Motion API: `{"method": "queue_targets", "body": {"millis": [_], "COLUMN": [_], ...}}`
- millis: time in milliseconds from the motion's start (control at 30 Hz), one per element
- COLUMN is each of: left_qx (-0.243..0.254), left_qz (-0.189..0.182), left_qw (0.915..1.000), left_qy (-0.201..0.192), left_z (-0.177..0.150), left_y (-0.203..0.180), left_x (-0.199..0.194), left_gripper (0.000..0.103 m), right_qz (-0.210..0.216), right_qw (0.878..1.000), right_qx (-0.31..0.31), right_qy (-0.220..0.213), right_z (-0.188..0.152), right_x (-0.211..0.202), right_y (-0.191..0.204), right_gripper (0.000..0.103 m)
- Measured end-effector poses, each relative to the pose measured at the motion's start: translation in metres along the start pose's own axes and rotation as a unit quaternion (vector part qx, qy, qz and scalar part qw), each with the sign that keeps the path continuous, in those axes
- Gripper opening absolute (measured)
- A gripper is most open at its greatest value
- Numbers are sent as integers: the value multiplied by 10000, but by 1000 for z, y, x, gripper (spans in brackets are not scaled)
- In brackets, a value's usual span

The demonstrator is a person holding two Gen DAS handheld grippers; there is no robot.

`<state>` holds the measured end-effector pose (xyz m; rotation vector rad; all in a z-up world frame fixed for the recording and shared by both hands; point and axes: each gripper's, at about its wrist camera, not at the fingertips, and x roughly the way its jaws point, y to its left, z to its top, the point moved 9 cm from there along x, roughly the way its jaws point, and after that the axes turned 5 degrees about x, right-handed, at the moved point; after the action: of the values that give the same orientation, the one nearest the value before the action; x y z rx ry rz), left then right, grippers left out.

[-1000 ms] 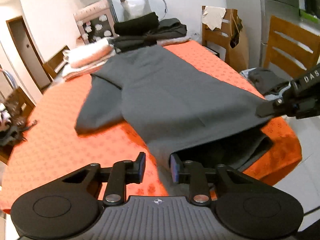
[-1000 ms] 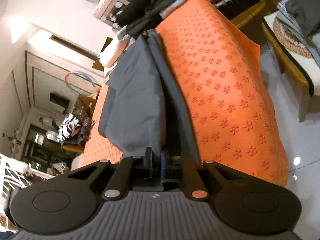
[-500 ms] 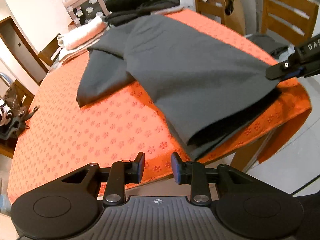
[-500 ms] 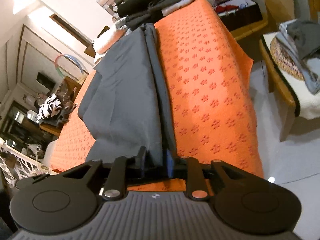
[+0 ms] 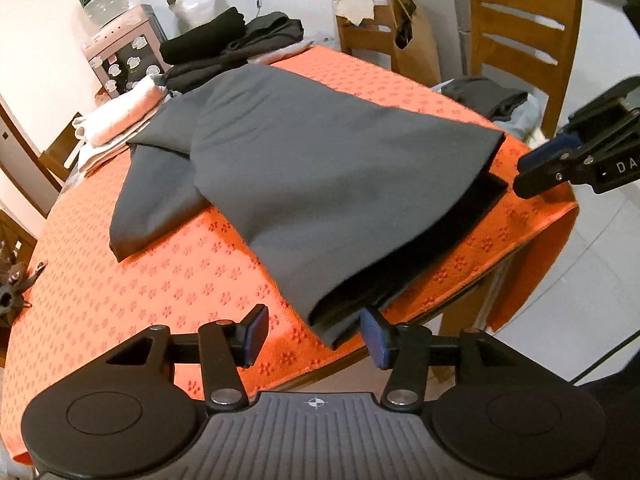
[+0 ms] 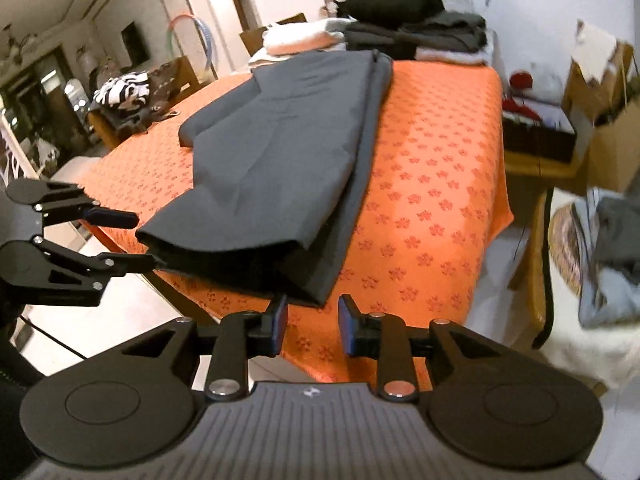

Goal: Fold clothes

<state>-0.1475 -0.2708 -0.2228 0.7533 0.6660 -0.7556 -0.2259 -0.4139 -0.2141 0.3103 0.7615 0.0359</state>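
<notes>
the dark grey garment (image 5: 320, 168) lies folded on the orange tablecloth (image 5: 120, 288), at the table's near edge. left gripper (image 5: 314, 334) and right gripper (image 6: 312, 326) both hover beside it, jaws apart, holding nothing.

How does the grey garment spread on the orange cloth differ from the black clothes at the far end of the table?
The grey garment lies alone and wide, folded lengthwise with one sleeve sticking out; the black clothes are compact folded bundles in a pile. The grey garment reaches the table's near edge, by both open claws; the black clothes sit far from them. It is also lighter in colour. Both rest over the orange tablecloth.
</notes>
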Motion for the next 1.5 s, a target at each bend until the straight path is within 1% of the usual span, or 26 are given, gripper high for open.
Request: {"method": "queue_targets", "body": {"millis": [100,133,200,267,367,467,533,600,633,700,867,967,1133,1200,1267,1333,1367,1400,1433,1467,1500], "left_qx": [-61,-119,-231,-330,-533,-829,-937,-976,-996,-1043,-1191,-1275,-1218,-1191,-1127,-1058,-1018,-974,-930,-885,-856], "left_qz": [-27,-58,-58,22,138,151,220,315,340,355,298,263,133,46,17,4,59,145,232,318,378], "left_qw": [9999,9998,9995,9993,9984,9963,9949,9942,9940,9936,9920,9911,9922,9926,9934,9941,9945,9948,9950,9951,9951], "left_qy": [-94,-143,-205,-190,-110,-192,-301,-317,-301,-268,-301,-281,-245,-231,-227,-227,-241,-264,-286,-309,-332], "left_z": [3,4,5,4,2,4,6,8,7,7,5,3,1,0,1,3,4,5,7,8,10], "left_y": [1,3,6,9,16,23,27,30,31,32,35,35,29,26,22,19,19,21,22,24,26], "left_x": [-2,-5,-8,-8,-5,-5,-6,-4,-2,0,0,0,4,6,10,13,13,12,10,9,5], "left_gripper": [54,54,54,54,54,54,54,54,54,54,54,54,54,54,54,54,53,49,35,14,12], "right_qz": [-23,40,138,177,104,-29,-128,-61,-5,-32,-217,-245,-319,-411,-429,-351,-341,-335,-329,-323,-318], "right_qw": [9998,9998,9996,9993,9991,9986,9982,9981,9984,9993,9993,9991,9987,9984,9982,9982,9981,9979,9976,9974,9971], "right_qx": [-165,-133,-52,28,260,418,471,496,447,224,280,305,284,215,190,222,274,329,385,440,496], "right_qy": [-66,-128,-240,-324,-317,-310,-342,-355,-343,-306,-143,-181,-295,-332,-375,-426,-439,-451,-463,-476,-488], "right_z": [7,10,16,21,23,24,25,26,26,26,20,22,32,35,38,40,41,41,41,42,42], "right_x": [1,-2,-8,-12,-6,1,5,7,7,6,8,7,11,14,15,15,13,11,9,7,5], "right_y": [8,10,14,15,10,5,4,7,10,15,7,6,12,12,13,15,14,13,12,11,10], "right_gripper": [32,32,36,40,40,40,40,40,40,40,40,40,40,38,14,9,7,6,6,5,5]}}
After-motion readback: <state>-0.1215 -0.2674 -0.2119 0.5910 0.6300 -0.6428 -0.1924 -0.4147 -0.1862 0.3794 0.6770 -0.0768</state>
